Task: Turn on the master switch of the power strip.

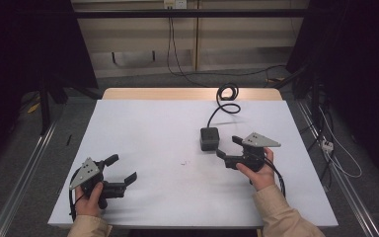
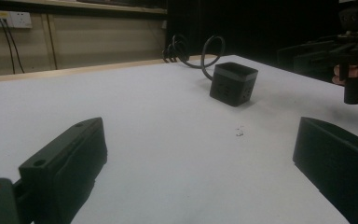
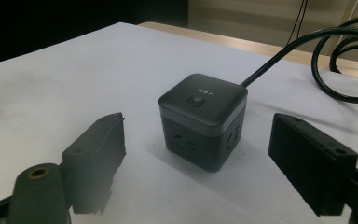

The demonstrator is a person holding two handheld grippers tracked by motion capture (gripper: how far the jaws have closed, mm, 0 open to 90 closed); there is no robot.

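Right gripper (image 1: 228,148) held level in a hand near the table's (image 1: 143,123) right edge, jaws wide, empty, facing the power cube (image 1: 209,138) just beyond; left gripper (image 1: 121,169) open, empty, near the front left corner.

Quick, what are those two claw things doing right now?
Left gripper: open, holding nothing.
Right gripper: open, empty, jaws facing the black cube power strip without touching it.
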